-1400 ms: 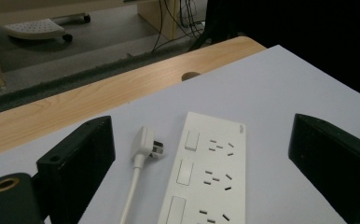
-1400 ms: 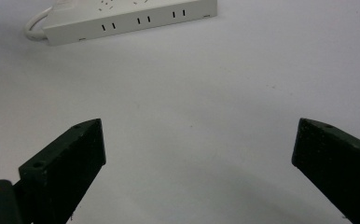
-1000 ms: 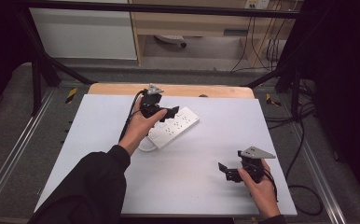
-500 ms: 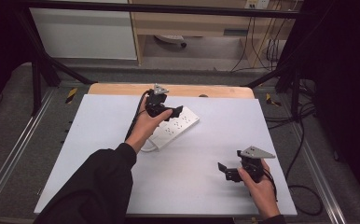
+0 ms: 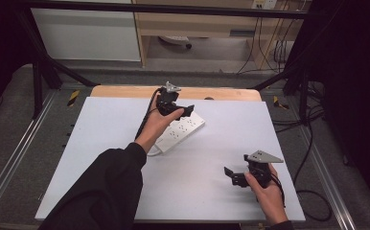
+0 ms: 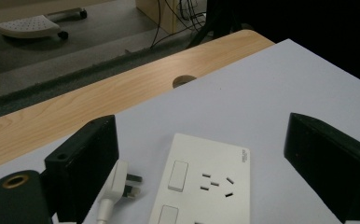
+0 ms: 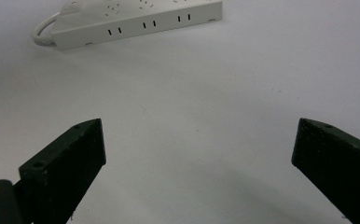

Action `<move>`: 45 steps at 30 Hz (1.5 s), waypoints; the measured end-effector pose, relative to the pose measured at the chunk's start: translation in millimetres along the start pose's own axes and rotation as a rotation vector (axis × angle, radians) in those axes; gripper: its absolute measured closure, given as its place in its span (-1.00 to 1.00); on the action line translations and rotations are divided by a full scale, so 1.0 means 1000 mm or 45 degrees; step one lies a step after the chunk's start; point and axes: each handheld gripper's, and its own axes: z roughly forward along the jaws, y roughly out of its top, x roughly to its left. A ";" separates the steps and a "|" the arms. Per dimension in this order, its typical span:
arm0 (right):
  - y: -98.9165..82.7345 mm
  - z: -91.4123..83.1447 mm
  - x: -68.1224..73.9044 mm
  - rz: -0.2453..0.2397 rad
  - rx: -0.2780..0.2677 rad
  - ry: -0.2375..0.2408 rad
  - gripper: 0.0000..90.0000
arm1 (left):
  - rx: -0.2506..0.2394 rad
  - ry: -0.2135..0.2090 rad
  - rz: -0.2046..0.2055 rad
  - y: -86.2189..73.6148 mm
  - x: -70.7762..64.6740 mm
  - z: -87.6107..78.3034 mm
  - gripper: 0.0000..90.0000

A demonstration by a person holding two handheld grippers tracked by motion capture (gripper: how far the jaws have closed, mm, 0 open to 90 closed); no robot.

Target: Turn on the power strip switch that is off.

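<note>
While spread wide, left gripper (image 5: 183, 111) apparently hovers over power strip (image 6: 205, 186).

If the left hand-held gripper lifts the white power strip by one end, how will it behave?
The power strip looks like a stiff, flat plastic bar, so it should stay straight and probably not roll. Its smooth casing may slip between the jaws. The white cable and plug look floppy and would likely dangle and drag.

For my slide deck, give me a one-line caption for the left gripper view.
Open left gripper poised over a white power strip, its plug lying beside it on the white table.
</note>
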 end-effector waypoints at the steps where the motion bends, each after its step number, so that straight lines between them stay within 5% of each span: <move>1: 0.000 0.000 0.000 0.001 -0.001 0.000 -0.93 | 0.002 0.001 0.000 0.001 0.000 0.001 -0.77; 16: 0.000 0.000 0.000 0.000 0.000 0.006 -0.93 | 0.048 0.017 -0.015 -0.004 0.008 0.012 -0.56; 34: 0.000 0.000 -0.001 0.010 -0.005 0.005 -0.93 | 0.046 -0.049 0.052 -0.008 0.016 0.008 0.66; 45: 0.000 0.000 -0.001 0.015 -0.007 0.009 -0.93 | 0.072 -0.109 0.049 -0.014 0.020 0.015 0.98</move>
